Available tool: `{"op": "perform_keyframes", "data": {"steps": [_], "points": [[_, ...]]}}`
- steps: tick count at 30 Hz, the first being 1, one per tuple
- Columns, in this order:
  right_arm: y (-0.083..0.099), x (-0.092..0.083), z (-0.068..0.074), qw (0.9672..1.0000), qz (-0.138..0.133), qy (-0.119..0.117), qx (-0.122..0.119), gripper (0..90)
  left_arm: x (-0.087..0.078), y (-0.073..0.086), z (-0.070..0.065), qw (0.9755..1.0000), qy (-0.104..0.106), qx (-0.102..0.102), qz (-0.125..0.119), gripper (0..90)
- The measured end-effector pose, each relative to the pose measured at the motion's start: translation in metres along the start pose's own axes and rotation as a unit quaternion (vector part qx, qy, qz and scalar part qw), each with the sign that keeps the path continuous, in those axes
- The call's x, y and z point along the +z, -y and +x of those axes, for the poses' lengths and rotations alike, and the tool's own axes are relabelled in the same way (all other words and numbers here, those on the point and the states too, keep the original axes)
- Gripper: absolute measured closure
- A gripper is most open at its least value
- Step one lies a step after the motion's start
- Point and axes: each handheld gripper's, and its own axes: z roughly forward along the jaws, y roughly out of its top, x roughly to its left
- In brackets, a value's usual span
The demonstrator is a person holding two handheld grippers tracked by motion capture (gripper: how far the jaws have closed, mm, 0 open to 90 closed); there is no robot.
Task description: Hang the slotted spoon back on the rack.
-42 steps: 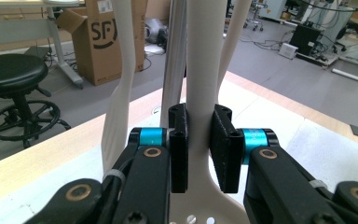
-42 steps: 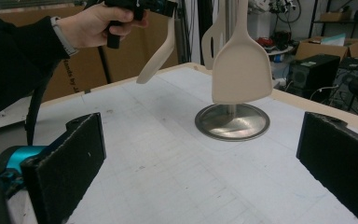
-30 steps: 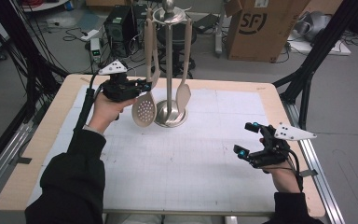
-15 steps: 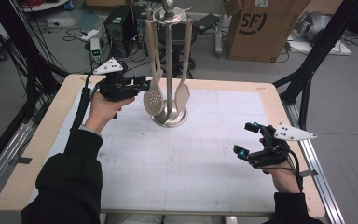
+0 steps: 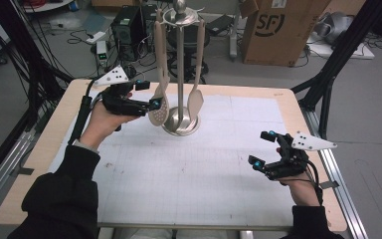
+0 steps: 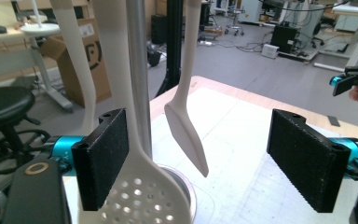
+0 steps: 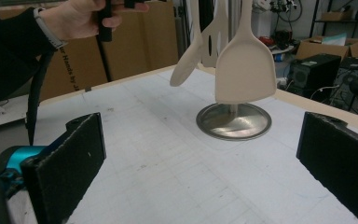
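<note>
A steel utensil stand (image 5: 180, 124) rises at the back middle of the table. From it hang pale utensils, among them a perforated skimmer (image 5: 159, 107) and a narrow spatula (image 5: 195, 99). My left gripper (image 5: 149, 94) is level with the skimmer's head, and its jaws have just been opening. In the left gripper view the skimmer (image 6: 140, 191) hangs between the spread pads, close to the left pad (image 6: 105, 158), with the stand's pole (image 6: 140, 84) behind it. My right gripper (image 5: 261, 148) rests open at the near right, nothing between its pads (image 7: 70, 163). It faces the stand's base (image 7: 233, 121) and a broad turner (image 7: 245, 70).
The table (image 5: 278, 94) has a white gridded mat with a wooden rim. A cardboard box (image 5: 271, 27), black frame poles (image 5: 328, 84) and cables stand on the floor beyond the far edge. An office chair (image 6: 4, 107) stands off the table.
The left gripper's jaws have spread apart off the skimmer. The hand shifted slightly back and up, and the skimmer's head swung in towards the pole. The right gripper has stayed put.
</note>
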Motion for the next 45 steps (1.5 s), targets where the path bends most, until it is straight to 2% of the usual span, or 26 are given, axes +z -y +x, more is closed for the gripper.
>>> {"op": "perform_keyframes", "data": {"steps": [5, 8, 10, 15, 20, 28, 32, 36, 39, 45], "points": [[-0.001, 0.001, 0.002, 1.0000, 0.001, -0.001, -0.003, 0.3, -0.015, 0.002, -0.004, 1.0000, 0.001, 0.001, -0.006, 17.0], [-0.001, 0.002, 0.003, 1.0000, 0.004, -0.001, -0.003, 0.3, -0.025, 0.004, -0.007, 0.9998, 0.000, 0.013, -0.015, 16.4], [-0.001, 0.003, 0.003, 1.0000, 0.005, -0.003, -0.005, 0.3, -0.032, 0.007, -0.008, 0.9997, 0.002, 0.012, -0.019, 16.1], [-0.002, 0.006, 0.006, 0.9999, 0.009, -0.004, -0.007, 0.3, -0.047, 0.018, -0.008, 0.9997, -0.001, 0.016, -0.021, 15.0], [-0.003, 0.009, 0.007, 0.9999, 0.009, -0.003, -0.012, 0.3, -0.063, 0.031, -0.012, 0.9992, -0.006, 0.025, -0.032, 14.8], [-0.005, 0.010, 0.009, 0.9998, 0.005, -0.002, -0.017, 0.3, -0.080, 0.058, -0.015, 0.9986, -0.011, 0.007, -0.051, 14.8], [-0.006, 0.010, 0.009, 0.9998, 0.003, 0.001, -0.019, 0.3, -0.083, 0.074, -0.014, 0.9989, -0.023, 0.003, -0.040, 14.9], [-0.006, 0.009, 0.008, 0.9998, 0.001, 0.003, -0.018, 0.3, -0.089, 0.085, -0.014, 0.9981, -0.026, -0.011, -0.054, 14.9], [-0.006, 0.007, 0.008, 0.9998, -0.003, 0.006, -0.018, 0.3, -0.094, 0.093, -0.014, 0.9979, -0.029, -0.020, -0.054, 14.6], [-0.005, 0.006, 0.008, 0.9998, -0.006, 0.008, -0.014, 0.3, -0.105, 0.108, -0.018, 0.9974, -0.029, -0.025, -0.060, 14.1]]}}
